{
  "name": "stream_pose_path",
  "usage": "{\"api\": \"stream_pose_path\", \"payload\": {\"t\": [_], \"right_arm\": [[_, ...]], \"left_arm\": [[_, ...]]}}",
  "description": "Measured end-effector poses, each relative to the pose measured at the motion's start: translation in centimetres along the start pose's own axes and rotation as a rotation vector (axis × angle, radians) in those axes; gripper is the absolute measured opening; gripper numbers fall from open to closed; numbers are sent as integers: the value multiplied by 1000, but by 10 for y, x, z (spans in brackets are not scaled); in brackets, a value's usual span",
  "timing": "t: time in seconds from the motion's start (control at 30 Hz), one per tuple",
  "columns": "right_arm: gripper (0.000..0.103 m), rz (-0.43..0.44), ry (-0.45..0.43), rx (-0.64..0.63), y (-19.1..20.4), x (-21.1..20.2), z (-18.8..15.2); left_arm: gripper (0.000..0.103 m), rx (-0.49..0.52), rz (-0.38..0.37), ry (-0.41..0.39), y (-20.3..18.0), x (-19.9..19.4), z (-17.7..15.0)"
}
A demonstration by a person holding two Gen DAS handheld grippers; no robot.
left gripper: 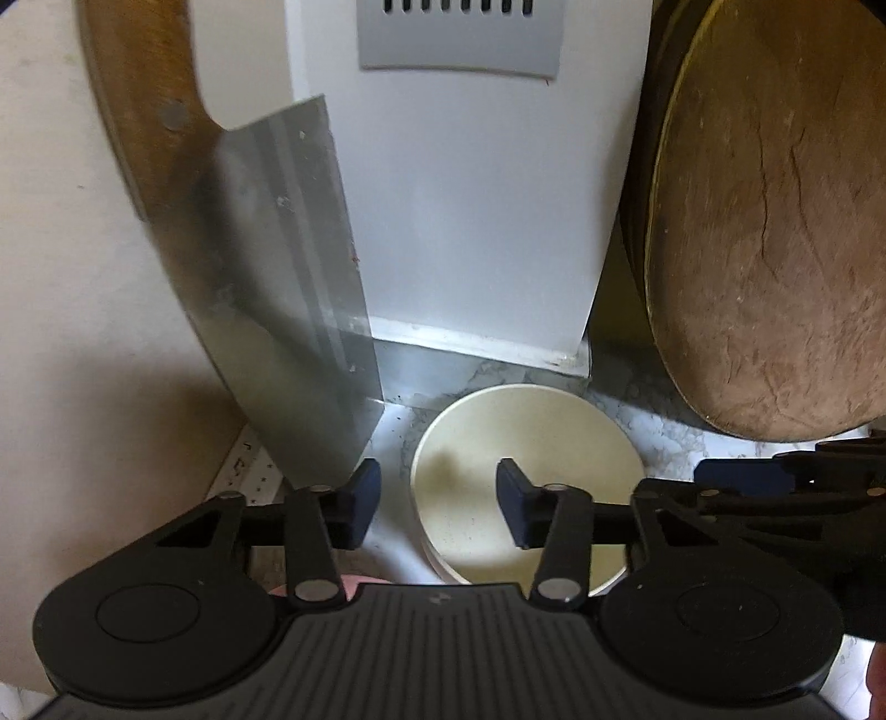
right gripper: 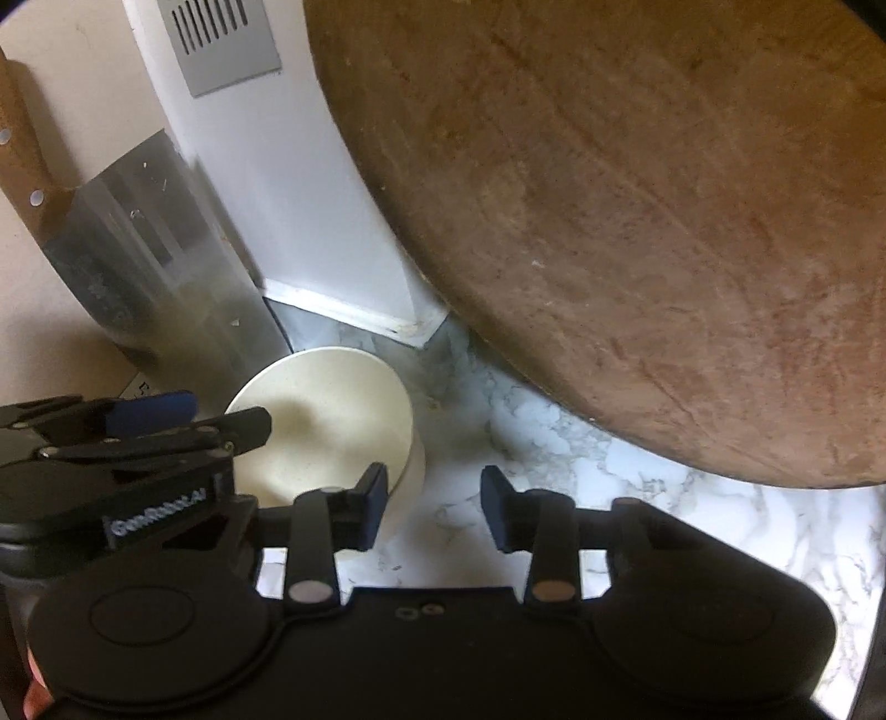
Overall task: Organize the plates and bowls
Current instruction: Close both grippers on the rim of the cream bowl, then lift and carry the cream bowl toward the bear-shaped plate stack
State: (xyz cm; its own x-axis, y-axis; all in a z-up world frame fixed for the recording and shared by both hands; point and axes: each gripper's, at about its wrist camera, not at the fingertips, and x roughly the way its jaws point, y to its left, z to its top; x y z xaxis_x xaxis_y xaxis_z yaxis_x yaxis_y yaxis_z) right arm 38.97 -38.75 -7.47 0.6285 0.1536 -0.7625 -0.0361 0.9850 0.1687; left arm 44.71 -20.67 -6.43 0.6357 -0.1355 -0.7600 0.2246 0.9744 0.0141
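Bowl near edge: in my left view my own gripper body covers the near rim of the cream bowl, so I cannot see it.
Bowl stack: under the rim I see faint layers; how many bowls, I cannot tell.
My left claw: one finger is over the bowl, one outside; if the pads touch the rim, I cannot tell.
My right claw: its left pad is near the bowl wall; contact is unclear.
Cutting board: the picture's edges cut it at top and right.
Cleaver: the handle top is cut off, the blade blurred.
Grey vent: cut at the top.
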Motion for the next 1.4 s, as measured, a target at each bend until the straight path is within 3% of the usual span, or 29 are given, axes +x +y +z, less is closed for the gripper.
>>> {"api": "stream_pose_path", "payload": {"t": [0.07,0.33,0.5,0.87,1.4], "right_arm": [[30,3,6,1,2,4,0],[13,18,12,12,6,11,-1],[11,1,4,10,8,10,-2],[11,2,-18,-1,11,-9,-7],[11,4,-83,-25,33,-85,-26]], "left_arm": [[41,5,3,11,-1,4,0],[20,-13,-6,63,1,19,0],[9,-17,-7,69,4,21,-1],[8,-23,-14,54,4,2,-1],[8,-11,-34,-7,4,-69,-9]]}}
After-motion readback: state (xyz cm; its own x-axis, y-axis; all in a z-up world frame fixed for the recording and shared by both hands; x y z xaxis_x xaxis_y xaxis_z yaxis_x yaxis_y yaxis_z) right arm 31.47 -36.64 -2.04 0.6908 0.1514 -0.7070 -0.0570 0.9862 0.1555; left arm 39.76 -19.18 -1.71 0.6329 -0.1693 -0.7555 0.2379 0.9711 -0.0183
